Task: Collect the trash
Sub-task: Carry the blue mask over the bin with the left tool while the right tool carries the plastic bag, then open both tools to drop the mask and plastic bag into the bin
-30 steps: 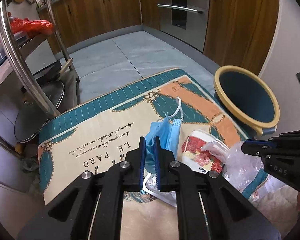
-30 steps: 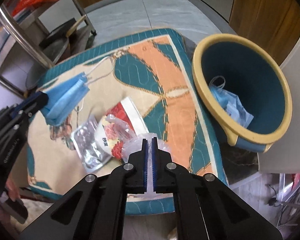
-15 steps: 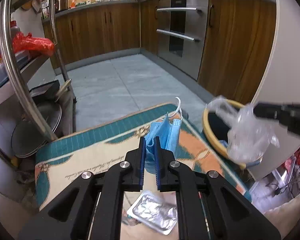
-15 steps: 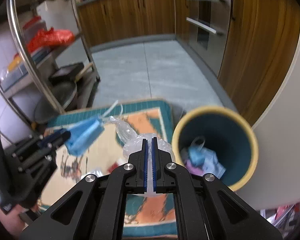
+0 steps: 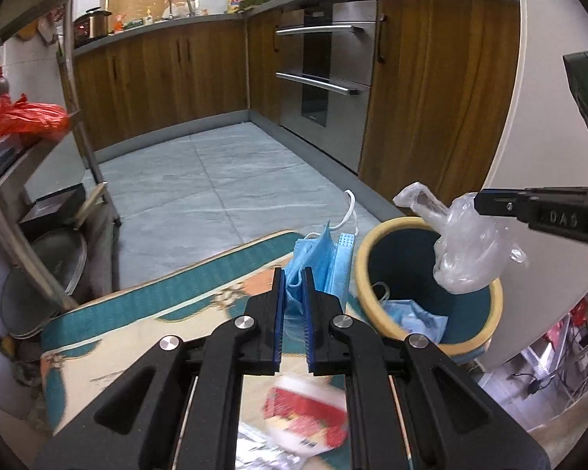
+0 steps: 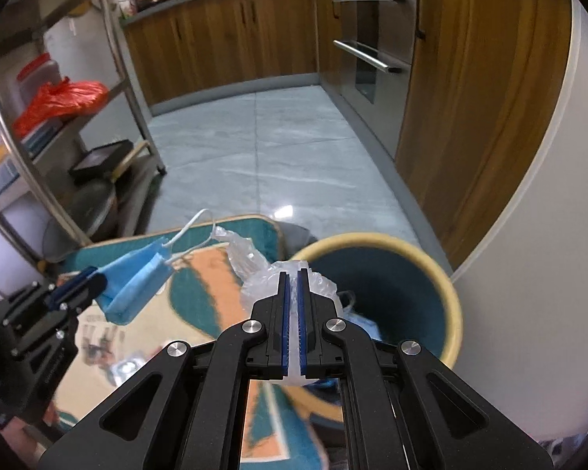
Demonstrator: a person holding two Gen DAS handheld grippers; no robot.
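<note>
My left gripper (image 5: 293,274) is shut on a blue face mask (image 5: 325,252), lifted above the patterned cloth (image 5: 145,313) just left of the bin. The right gripper (image 6: 293,276) is shut on a crumpled clear plastic bag (image 6: 254,270), which hangs over the rim of the yellow-rimmed blue bin (image 6: 447,286). From the left wrist view that bag (image 5: 466,250) dangles above the bin (image 5: 490,305), where a blue mask (image 5: 415,315) and other trash lie inside. A red and white packet (image 5: 305,411) and a silver foil wrapper (image 5: 262,450) lie on the cloth below my left fingers.
A steel rack (image 6: 109,51) with pans and a red bag (image 6: 62,98) stands at the left. Wooden cabinets and an oven (image 5: 325,74) run along the back and right, with grey floor tiles (image 5: 231,180) between. A white wall (image 6: 529,254) is right of the bin.
Both grippers rose off the cloth and swung right toward the bin, carrying the mask and the plastic bag. The bag now hangs over the bin's opening; the views tilted up toward the kitchen.
</note>
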